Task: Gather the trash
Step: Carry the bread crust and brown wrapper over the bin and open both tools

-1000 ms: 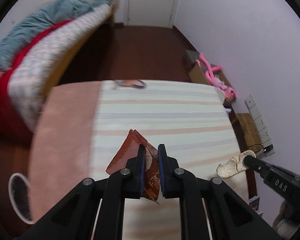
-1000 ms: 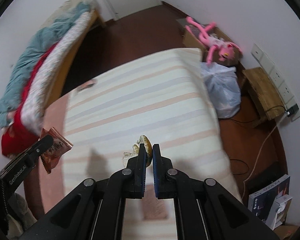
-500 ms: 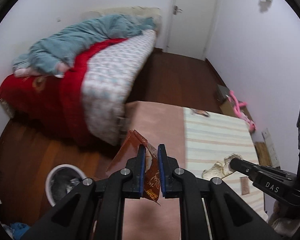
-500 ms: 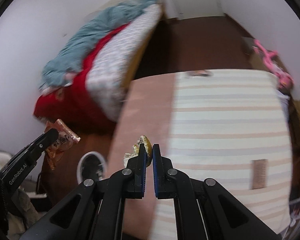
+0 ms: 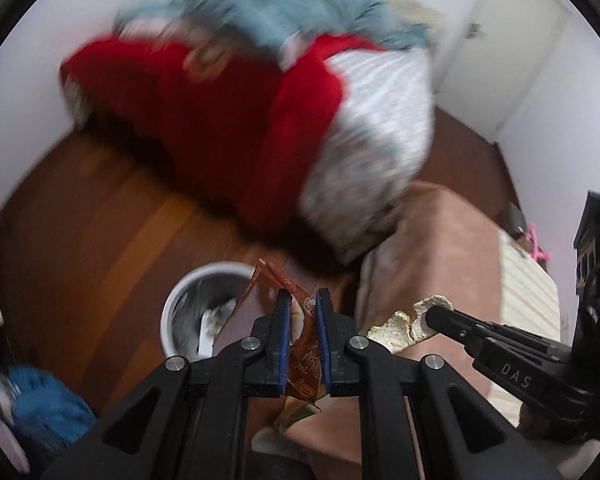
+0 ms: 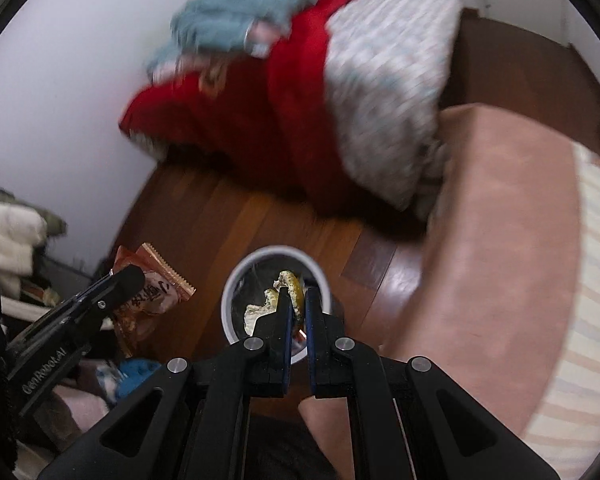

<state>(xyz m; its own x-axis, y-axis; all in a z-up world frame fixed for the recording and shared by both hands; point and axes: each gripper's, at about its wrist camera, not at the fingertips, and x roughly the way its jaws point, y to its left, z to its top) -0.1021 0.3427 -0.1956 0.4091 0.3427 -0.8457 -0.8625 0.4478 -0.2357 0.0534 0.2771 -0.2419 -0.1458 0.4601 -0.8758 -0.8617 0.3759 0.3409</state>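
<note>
My left gripper (image 5: 302, 300) is shut on a brown-red snack wrapper (image 5: 305, 354), which hangs beside the rim of a white round trash bin (image 5: 180, 300) on the wooden floor. My right gripper (image 6: 297, 298) is shut on a pale yellowish peel scrap (image 6: 286, 286) and hovers right over that same bin (image 6: 240, 272). In the left wrist view the right gripper (image 5: 434, 314) holds the peel (image 5: 400, 322) over the pink bed edge. In the right wrist view the left gripper (image 6: 134, 276) with the wrapper (image 6: 156, 294) sits left of the bin.
A bed with a red blanket (image 5: 220, 120), teal quilt (image 5: 284, 4) and patterned sheet stands behind the bin. A pink and striped bed (image 6: 520, 240) lies to the right. Blue cloth (image 5: 48, 408) and folded clothes (image 6: 8, 236) sit on the floor at left.
Both grippers swung left from above the striped bed to the floor beside it, carrying wrapper and peel. The bin came from the lower left corner to just under the fingertips.
</note>
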